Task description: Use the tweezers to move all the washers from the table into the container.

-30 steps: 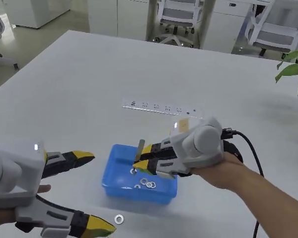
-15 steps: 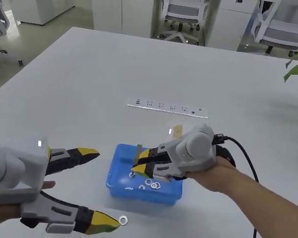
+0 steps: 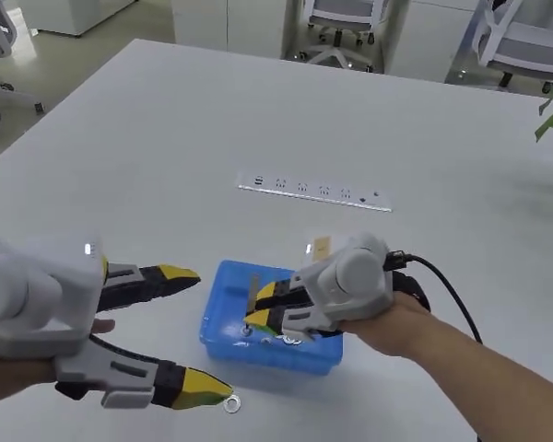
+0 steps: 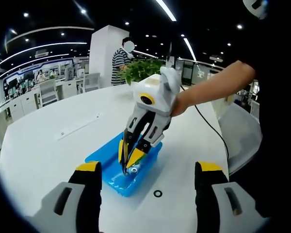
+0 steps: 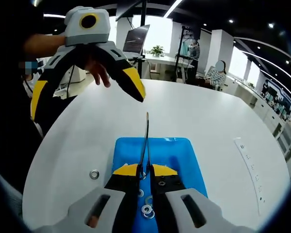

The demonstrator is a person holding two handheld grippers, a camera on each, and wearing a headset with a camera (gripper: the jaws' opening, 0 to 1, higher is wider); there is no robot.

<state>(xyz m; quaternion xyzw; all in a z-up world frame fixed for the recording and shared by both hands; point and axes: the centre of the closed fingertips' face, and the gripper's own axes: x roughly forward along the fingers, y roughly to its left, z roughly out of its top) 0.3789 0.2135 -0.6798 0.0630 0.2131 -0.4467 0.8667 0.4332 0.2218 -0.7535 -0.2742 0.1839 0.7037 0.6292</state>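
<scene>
The blue container (image 3: 223,324) sits in front of me on the white table (image 3: 258,120), with several washers (image 5: 147,209) inside. My right gripper (image 3: 258,316) hovers over it, shut on the thin metal tweezers (image 5: 146,138), which point down into the container (image 4: 109,171). One washer (image 3: 232,403) lies on the table just in front of the container; it shows too in the left gripper view (image 4: 157,193) and the right gripper view (image 5: 94,174). My left gripper (image 3: 195,331) stands open at the container's left, its lower fingertip close to that washer.
A white power strip (image 3: 313,193) lies beyond the container. A black cable (image 3: 442,281) trails from the right gripper. Office chairs (image 3: 336,23) stand past the far table edge. People (image 5: 216,73) stand or sit in the background.
The head camera has shifted. My left gripper has edged toward the container and the loose washer. The right gripper stays over the container with the tweezers.
</scene>
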